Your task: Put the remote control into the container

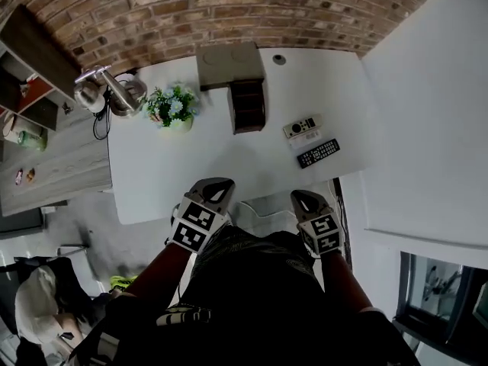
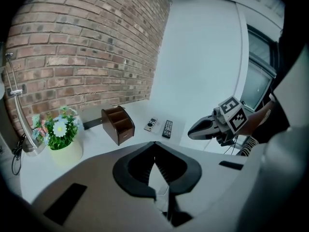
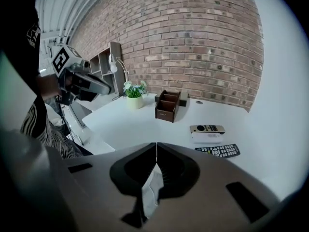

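Table (image 1: 191,178) is carrying a black remote (image 1: 318,152) and a pale remote (image 1: 303,126), lying side by side near the brown wooden container (image 1: 248,107) but outside it. Left tool (image 1: 214,187) and right tool (image 1: 305,200) are hovering at the near edge, each with jaws pressed together, gripping nothing.

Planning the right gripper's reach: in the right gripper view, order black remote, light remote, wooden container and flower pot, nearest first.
1. black remote, right, closest.
2. light remote, just behind it.
3. wooden container, centre, farther back.
4. flower pot, left, farthest.
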{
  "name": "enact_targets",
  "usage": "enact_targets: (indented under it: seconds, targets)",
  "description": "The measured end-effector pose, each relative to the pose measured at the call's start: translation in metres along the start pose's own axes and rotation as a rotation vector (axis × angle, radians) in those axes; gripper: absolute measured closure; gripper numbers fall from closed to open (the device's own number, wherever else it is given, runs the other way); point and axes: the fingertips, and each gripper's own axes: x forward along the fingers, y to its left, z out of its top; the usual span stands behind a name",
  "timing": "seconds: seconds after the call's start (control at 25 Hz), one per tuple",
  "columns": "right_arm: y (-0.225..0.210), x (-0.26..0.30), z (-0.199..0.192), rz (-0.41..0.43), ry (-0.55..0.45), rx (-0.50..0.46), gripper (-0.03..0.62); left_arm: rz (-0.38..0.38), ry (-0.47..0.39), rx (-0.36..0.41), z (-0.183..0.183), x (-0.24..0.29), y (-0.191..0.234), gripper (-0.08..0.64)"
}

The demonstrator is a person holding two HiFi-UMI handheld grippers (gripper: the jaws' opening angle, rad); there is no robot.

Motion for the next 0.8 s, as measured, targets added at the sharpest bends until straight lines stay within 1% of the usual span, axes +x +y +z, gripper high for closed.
enact_targets:
  seconds: [0.16, 0.28, 0.4, 0.48, 0.64, 0.68, 0.72, 0.8]
  targets:
    - [-0.022, 0.007, -0.013, -0.038, 0.075, -0.12, 0.583, -0.011, 0.011, -0.006, 0.0, 0.012, 0.009, 0.555]
    - [-0.036, 0.015, -0.016, -0.037, 0.123, -0.231, 0.583, -0.013, 0.036, -0.013, -0.001, 0.021, 0.012, 0.555]
    - [-0.053, 0.029, -0.02, -0.032, 0.172, -0.328, 0.583, 0.002, 0.029, -0.017, 0.005, 0.029, 0.017, 0.555]
    - [-0.063, 0.039, -0.023, -0.019, 0.19, -0.363, 0.582, 0.028, 0.027, -0.03, 0.005, 0.033, 0.023, 0.555]
    - [-0.081, 0.06, -0.023, 0.037, 0.192, -0.399, 0.578, 0.084, 0.056, -0.09, -0.007, 0.04, 0.035, 0.555]
    - [-0.085, 0.064, -0.023, 0.055, 0.2, -0.415, 0.562, 0.094, 0.067, -0.1, -0.01, 0.043, 0.036, 0.555]
    - [-0.09, 0.069, -0.024, 0.073, 0.216, -0.445, 0.519, 0.103, 0.078, -0.107, -0.012, 0.045, 0.038, 0.554]
    - [-0.1, 0.077, -0.029, 0.106, 0.268, -0.545, 0.458, 0.115, 0.092, -0.125, -0.013, 0.052, 0.039, 0.555]
